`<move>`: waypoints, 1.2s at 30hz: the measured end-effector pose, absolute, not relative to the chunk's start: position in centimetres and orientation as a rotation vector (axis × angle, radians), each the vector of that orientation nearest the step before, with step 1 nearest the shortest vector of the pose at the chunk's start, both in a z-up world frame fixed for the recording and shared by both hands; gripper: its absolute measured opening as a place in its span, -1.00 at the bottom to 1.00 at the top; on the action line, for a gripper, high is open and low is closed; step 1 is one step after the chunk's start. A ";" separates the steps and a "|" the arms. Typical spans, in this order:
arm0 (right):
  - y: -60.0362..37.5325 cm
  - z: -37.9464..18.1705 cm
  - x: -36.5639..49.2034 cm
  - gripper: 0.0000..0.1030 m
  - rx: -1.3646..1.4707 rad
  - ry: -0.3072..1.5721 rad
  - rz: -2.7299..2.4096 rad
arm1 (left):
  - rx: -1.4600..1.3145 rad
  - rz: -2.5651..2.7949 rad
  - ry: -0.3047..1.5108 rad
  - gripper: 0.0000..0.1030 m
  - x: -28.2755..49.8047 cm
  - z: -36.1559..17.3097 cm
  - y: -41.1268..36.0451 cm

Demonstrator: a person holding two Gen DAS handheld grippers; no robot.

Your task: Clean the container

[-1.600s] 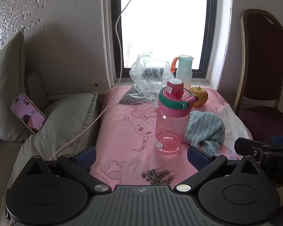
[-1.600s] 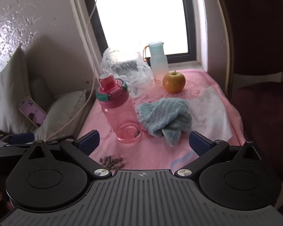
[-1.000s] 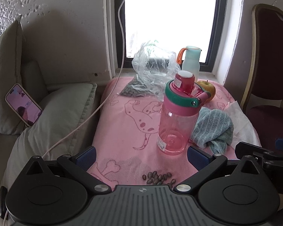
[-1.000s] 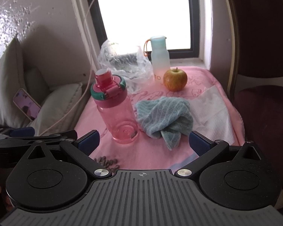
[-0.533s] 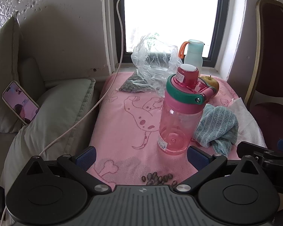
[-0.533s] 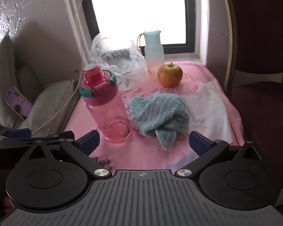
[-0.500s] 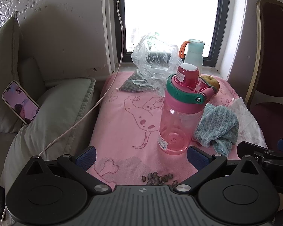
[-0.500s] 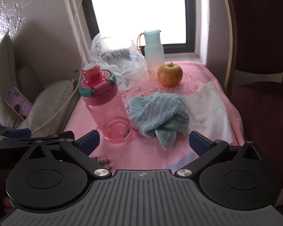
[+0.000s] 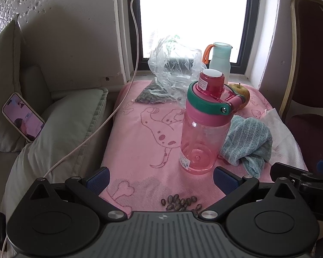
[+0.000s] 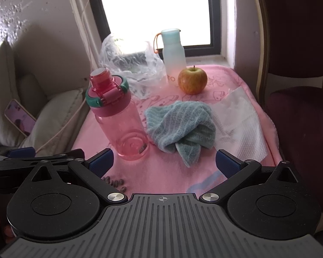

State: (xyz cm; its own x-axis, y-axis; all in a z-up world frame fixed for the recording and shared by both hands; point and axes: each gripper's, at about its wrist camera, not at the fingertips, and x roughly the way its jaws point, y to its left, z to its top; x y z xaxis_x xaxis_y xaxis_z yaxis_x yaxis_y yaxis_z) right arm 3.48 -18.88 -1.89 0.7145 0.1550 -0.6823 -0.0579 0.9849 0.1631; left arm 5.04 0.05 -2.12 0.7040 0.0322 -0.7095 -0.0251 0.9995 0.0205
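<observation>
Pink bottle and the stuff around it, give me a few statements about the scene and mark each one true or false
1. The pink bottle stands upright with its lid on. True.
2. The teal cloth is draped over the bottle. False: it lies crumpled on the pink blanket beside the bottle.
3. The left tool is shut on the bottle. False: its jaws are open and hold nothing, short of the bottle.
4. An apple sits behind the cloth, near the pale bottle by the window. True.
5. The right tool is open and empty. True.
6. The small dark seeds are inside the pink bottle. False: they lie loose on the blanket in front of it.
</observation>
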 end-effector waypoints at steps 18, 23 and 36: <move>-19.1 -2.0 3.2 1.00 0.147 0.767 0.113 | 0.018 0.047 0.790 0.97 4.7 -2.2 -0.3; -19.2 -2.2 3.2 1.00 0.153 0.772 0.113 | 0.017 0.047 0.792 0.97 4.7 -2.3 -0.3; -19.9 -2.8 3.4 1.00 0.164 0.754 0.104 | -0.051 -0.037 0.753 0.98 5.3 -3.4 0.1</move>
State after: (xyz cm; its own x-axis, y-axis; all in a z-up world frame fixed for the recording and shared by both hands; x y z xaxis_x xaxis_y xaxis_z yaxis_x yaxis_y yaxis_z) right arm 3.38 -19.86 -2.83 0.7246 0.1528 -0.6720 -0.0350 0.9820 0.1856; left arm 5.30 0.12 -3.37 0.7290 -0.0518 -0.6825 0.0152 0.9981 -0.0595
